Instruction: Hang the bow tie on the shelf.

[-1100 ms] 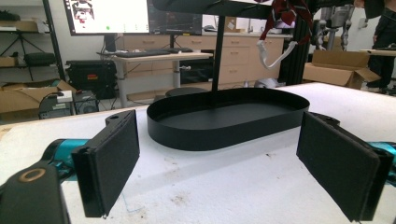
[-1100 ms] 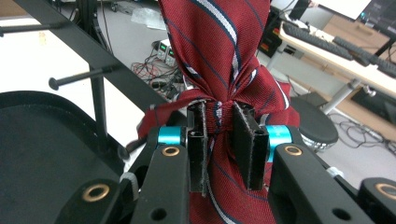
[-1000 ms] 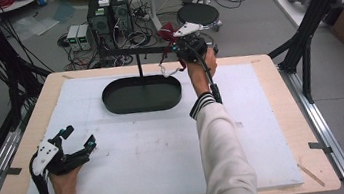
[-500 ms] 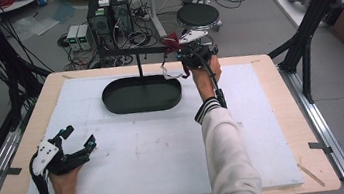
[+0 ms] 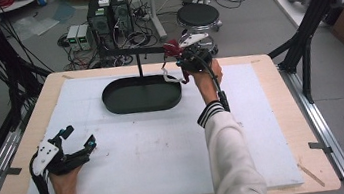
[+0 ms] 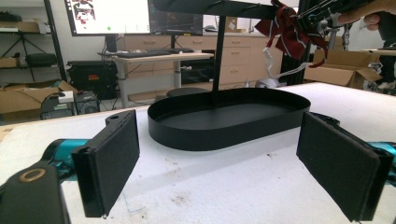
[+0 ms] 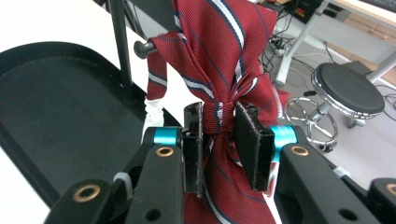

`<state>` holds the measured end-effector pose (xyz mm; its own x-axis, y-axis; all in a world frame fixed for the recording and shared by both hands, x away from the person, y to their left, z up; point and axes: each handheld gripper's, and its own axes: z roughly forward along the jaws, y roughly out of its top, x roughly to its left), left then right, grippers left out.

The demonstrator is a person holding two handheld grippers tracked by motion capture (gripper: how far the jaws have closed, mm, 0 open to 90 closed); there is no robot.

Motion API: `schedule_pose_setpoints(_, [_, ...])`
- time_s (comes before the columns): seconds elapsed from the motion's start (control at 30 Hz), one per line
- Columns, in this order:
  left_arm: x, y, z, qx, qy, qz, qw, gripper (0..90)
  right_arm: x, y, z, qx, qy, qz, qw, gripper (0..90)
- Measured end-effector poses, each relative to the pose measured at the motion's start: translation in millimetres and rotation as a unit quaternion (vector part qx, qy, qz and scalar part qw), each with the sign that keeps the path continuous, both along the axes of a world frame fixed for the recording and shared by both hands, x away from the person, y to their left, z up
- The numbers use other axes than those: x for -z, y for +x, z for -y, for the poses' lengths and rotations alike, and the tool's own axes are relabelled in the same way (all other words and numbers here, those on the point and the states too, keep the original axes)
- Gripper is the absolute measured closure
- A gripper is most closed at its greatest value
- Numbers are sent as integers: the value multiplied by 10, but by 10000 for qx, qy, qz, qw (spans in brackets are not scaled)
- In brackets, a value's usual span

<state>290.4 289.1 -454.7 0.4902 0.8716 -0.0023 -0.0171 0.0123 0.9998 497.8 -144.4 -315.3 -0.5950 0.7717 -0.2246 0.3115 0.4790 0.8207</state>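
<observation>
Right gripper [image 7: 219,140] pinches striped bow tie [image 7: 219,51] at rack bar's end [image 7: 142,46], just loosening.

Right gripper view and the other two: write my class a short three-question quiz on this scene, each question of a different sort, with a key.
1. True or false: the right gripper is shut on the red striped bow tie.
2. Where does the left gripper sit? A) inside the black oval tray B) on the white board, near the table's left front C) on the stool
3. Fill in: the bow tie is at the end of the stand's horizontal ____.

Key: 1 true; 2 B; 3 bar.
</observation>
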Motion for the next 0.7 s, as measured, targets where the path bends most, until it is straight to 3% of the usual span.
schedule_pose_setpoints(0.13, [1,0,3,-2,-18,8,10000,135,8,-7,6,-115,37,-183,9998,700])
schedule_pose_setpoints(0.27, [0,-1,0,1,2,0,10000,135,22,-28,3,-266,-21,-189,9995,629])
schedule_pose_setpoints(0.3, [2,1,2,-6,-10,13,10000,135,27,-46,4,-289,-20,-126,9995,592])
schedule_pose_setpoints(0.37, [1,0,2,-2,-5,9,10000,134,46,-73,17,-328,99,-103,9994,435])
schedule_pose_setpoints(0.53, [1,0,5,-6,18,11,10000,134,68,-176,96,-332,304,-145,9989,220])
schedule_pose_setpoints(0.7, [0,1,3,-4,5,-7,10000,135,50,-386,241,-455,764,-41,9960,110])
